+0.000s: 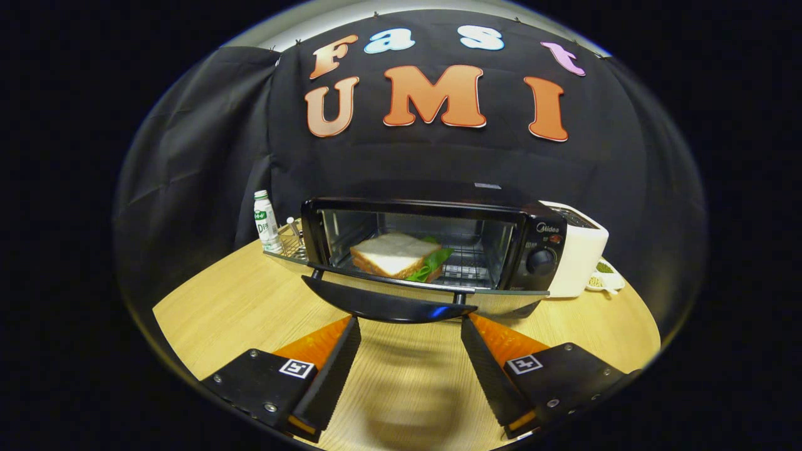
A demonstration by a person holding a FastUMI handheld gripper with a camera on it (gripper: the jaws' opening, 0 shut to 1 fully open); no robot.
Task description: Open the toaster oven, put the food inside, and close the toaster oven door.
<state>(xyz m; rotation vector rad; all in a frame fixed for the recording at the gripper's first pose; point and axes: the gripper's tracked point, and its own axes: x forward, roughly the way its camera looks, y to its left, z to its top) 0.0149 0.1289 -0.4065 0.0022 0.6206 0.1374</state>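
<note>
A black toaster oven (539,241) stands on the wooden table (238,300) with its door (401,283) folded down flat toward me. A sandwich (396,255) of white bread with green lettuce rests on the wire rack inside. The door's dark curved handle (385,305) lies just ahead of my fingertips. My gripper (410,322) is open, with nothing between its fingers; both tips sit just below the handle, apart from it.
A white toaster (583,247) stands right of the oven, with a small white dish (606,279) beside it. Left of the oven are a small bottle (266,222) and a wire rack (291,244). Bare tabletop lies under and around the fingers.
</note>
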